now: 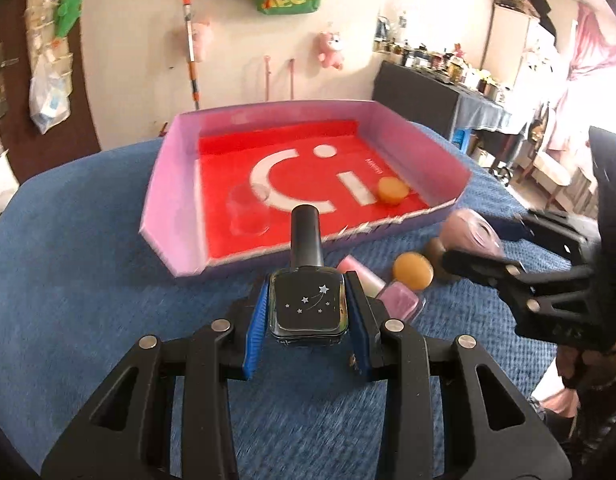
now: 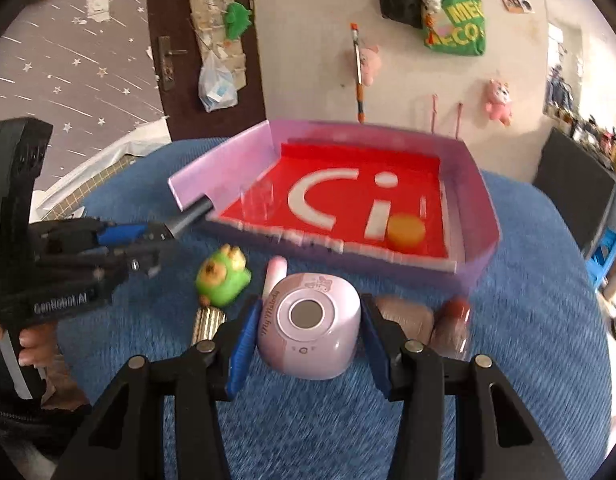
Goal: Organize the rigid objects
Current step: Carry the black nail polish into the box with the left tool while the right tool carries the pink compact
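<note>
My left gripper is shut on a black nail polish bottle with silver stars, held above the blue cloth. Between the blue pads of my right gripper sits a pink rounded gadget, gripped and lifted. Ahead lies a pink-walled box with a red floor; a clear cup and an orange disc rest inside it. In the right wrist view the same box holds the orange disc, and the left gripper shows at the left with the bottle's dark cap.
On the cloth near the box lie a pink tube, a pink polish bottle, an orange ball, a green toy, a ribbed gold cap and a brownish bottle. A dark table stands far right.
</note>
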Tool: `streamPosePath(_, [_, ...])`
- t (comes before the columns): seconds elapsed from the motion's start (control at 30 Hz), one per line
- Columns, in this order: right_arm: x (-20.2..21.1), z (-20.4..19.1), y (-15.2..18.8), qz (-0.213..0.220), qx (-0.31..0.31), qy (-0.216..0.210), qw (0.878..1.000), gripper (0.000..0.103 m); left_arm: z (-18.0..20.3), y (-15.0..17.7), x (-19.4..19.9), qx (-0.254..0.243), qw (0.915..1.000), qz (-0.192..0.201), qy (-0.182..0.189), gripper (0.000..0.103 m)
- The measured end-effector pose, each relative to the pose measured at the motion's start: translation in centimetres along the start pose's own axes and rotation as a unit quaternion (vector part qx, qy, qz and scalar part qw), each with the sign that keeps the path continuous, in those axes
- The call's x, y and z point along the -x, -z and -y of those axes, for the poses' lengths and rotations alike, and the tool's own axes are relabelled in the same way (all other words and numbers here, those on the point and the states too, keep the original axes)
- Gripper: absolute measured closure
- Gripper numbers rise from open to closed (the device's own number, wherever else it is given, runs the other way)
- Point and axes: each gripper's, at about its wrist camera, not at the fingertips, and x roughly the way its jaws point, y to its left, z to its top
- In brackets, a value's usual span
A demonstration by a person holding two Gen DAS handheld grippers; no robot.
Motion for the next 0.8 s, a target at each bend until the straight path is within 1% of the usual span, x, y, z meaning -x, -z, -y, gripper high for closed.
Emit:
streamPosePath(0.1, [-0.7,0.9,-2.2,0.002,0.021,-0.007,1.0,0.051,0.7,-1.8,-1.3,-0.011,0.9998,-0.006,0.016,0.07])
streamPosePath(0.27, [-3.0,2.7,-5.2,-0.016,0.052,-0.046,0.997,0.051,1.3,-4.3,-4.2,-0.024,0.9989,-0.023,0.033,0.07])
streamPosePath(0.37, [-4.6,3.6,-6.6,-0.029,0.071,-0.07,0.995,0.051,1.7,-5.3,-6.0,-0.032,0.9984,-0.033,0.033,0.069])
streamPosePath(0.53, [-7.5,4.4,-7.6,-0.061,0.103,-0.093,0.989,0.051,1.9,-6.2,-8.5,-0.044,0.9969,-0.056,0.033,0.069])
streamPosePath(0.63, [-8.7,5.1,-7.8,-0.074,0.11,-0.11,0.985,0.051,1.8,-6.4,-9.6,-0.047,0.9962,-0.065,0.034,0.069])
streamPosePath(0.8, [-10.1,5.4,-8.2,-0.092,0.129,-0.12,0.98,0.051,1.4,-6.7,-11.1,-0.051,0.995,-0.079,0.035,0.069])
